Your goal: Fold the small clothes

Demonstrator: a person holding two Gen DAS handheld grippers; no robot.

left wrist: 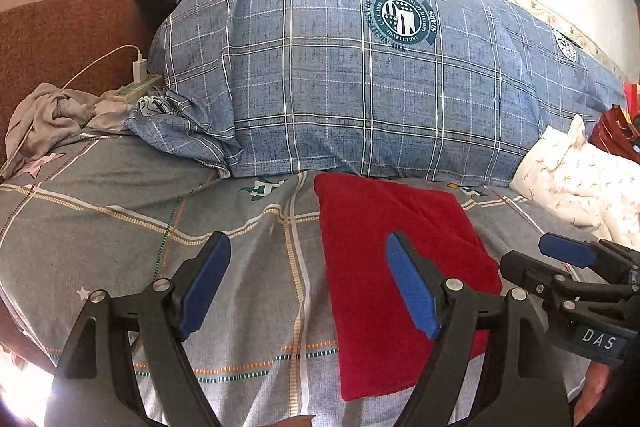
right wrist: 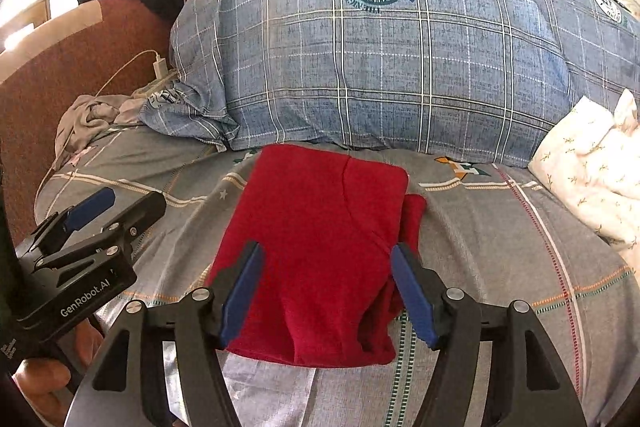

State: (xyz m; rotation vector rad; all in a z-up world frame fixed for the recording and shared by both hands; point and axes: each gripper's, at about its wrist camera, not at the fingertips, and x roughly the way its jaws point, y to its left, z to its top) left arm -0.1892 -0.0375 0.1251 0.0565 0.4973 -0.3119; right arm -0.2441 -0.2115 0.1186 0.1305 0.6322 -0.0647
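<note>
A red garment (left wrist: 384, 247) lies folded into a rough rectangle on the grey plaid bedsheet (left wrist: 160, 227); it also shows in the right wrist view (right wrist: 320, 247), with a layer sticking out along its right side. My left gripper (left wrist: 308, 279) is open and empty, hovering over the sheet at the garment's left edge. My right gripper (right wrist: 326, 291) is open and empty above the garment's near half. Each gripper shows in the other's view: the right one (left wrist: 560, 263) at the right edge, the left one (right wrist: 100, 215) at the left edge.
A big blue plaid pillow (left wrist: 360, 75) lies behind the garment. A white floral cloth (left wrist: 580, 179) sits at the right, a grey crumpled garment (left wrist: 56, 115) and a charger with cable (left wrist: 138, 71) at the left by the brown headboard (left wrist: 60, 39).
</note>
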